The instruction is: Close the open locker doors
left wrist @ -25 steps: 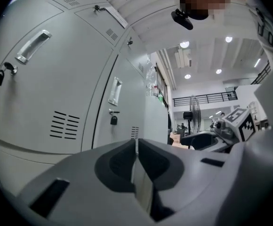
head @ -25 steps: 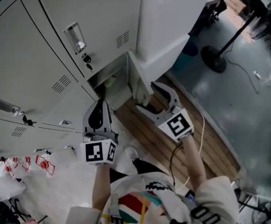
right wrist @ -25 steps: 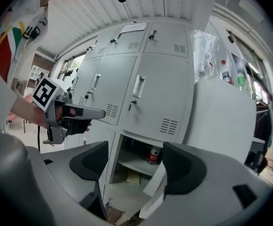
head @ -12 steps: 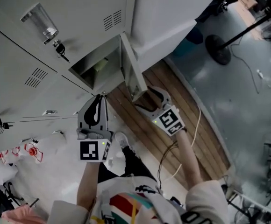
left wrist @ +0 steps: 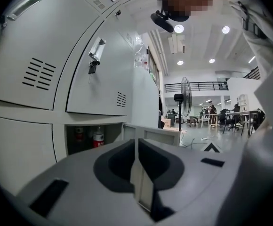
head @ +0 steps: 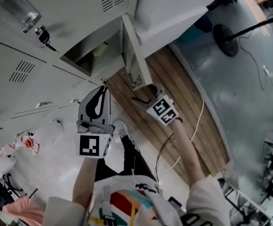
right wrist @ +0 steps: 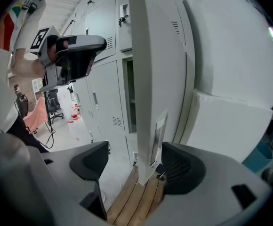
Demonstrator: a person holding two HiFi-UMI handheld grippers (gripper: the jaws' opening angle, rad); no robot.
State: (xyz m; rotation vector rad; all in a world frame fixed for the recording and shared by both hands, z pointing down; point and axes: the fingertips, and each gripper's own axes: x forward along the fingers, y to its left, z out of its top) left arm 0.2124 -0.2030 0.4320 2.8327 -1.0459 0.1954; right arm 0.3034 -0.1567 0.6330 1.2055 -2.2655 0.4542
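The locker door (head: 135, 55) stands swung out from the bottom row of lockers, edge-on to you, over the strip of wooden floor (head: 174, 102). Behind it the compartment (head: 82, 55) is uncovered. Your left gripper view shows a bottle with a red label (left wrist: 97, 136) upright inside it, with a second, darker item (left wrist: 79, 134) just beside it. From your head view only a pale yellowish shape shows in there.

Your right claw (right wrist: 136, 166) is released, its jaws spread wide. The door's free edge (right wrist: 150, 102) stands between them, nearer the right-hand jaw, with a clear gap on the other side. Your right forearm reaches forward and down to it.

Your left claw (left wrist: 136, 154) is clenched on nothing, the jaws pressed together. It points at the lockers just left of the compartment (left wrist: 87, 138), well apart from the door (left wrist: 150, 133). In your head view it hangs beside the right claw (head: 143, 94), with its marker cube (head: 92, 146) facing you.

The locker above has a key (head: 41, 32) in its lock.
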